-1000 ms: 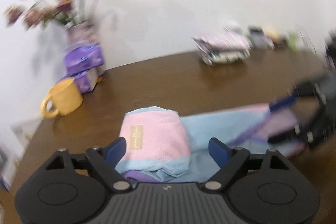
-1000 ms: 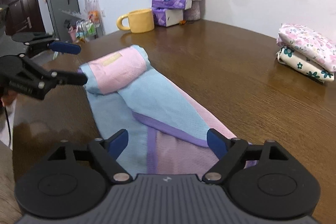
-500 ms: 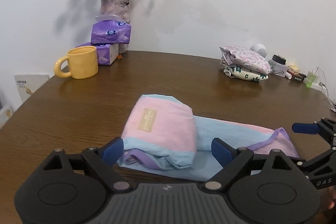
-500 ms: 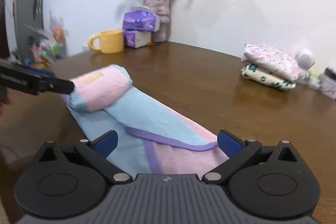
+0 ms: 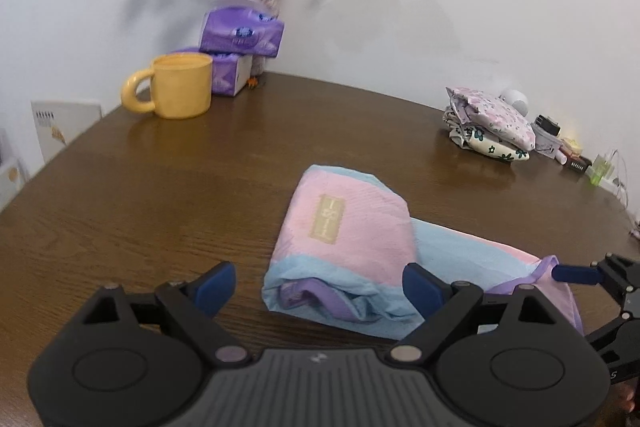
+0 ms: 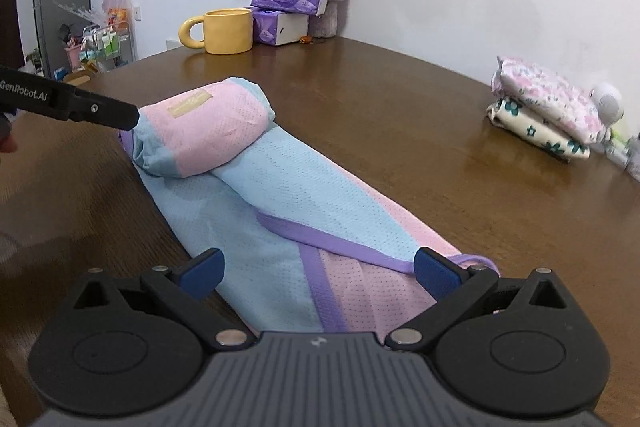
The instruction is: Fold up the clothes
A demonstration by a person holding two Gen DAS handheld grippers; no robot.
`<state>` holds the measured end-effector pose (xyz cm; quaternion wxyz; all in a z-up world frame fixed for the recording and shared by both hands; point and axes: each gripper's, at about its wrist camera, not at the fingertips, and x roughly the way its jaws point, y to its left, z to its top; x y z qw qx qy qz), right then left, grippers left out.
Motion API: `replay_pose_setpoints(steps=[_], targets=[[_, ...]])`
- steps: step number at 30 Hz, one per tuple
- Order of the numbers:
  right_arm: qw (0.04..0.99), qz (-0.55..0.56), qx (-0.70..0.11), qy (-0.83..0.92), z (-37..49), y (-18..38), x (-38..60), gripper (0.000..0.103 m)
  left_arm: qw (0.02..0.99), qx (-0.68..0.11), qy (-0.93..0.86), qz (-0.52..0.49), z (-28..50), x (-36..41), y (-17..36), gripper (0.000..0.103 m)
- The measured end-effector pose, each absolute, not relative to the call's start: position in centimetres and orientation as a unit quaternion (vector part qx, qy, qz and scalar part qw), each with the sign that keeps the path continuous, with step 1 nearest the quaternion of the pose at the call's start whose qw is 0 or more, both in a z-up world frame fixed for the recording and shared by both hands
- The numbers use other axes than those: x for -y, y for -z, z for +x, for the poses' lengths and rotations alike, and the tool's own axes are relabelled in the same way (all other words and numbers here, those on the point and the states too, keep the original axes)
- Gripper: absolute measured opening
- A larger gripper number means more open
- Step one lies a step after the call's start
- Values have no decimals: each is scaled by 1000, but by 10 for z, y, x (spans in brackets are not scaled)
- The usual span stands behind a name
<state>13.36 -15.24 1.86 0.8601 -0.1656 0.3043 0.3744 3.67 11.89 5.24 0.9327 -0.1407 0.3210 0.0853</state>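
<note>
On the table (image 6: 420,115) the garment (image 6: 288,203) lies half rolled, roll (image 5: 348,223) at my left claw (image 5: 318,285), flat tail under my right claw (image 6: 318,269). Both claws gape, holding nothing. I'd pinch both roll ends evenly and turn it squarely along the tail.

so the left gripper (image 5: 316,287) slid left and came in closer, the rolled end of the garment (image 5: 344,247) now sits off to its right. Right gripper (image 6: 318,271) crept nearer to the flat purple-trimmed end, with the left one's finger tip now beside the roll.
</note>
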Motion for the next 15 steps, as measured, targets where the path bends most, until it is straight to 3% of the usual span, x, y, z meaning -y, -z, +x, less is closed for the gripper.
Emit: replay_pose_setpoints(steps=[7, 15], targets=[[860, -144, -324, -367, 148, -17, 156, 103, 919, -337, -81, -186, 56, -145, -48, 90], [857, -145, -333, -365, 155, -15, 155, 103, 919, -346, -76, -172, 66, -143, -49, 90]])
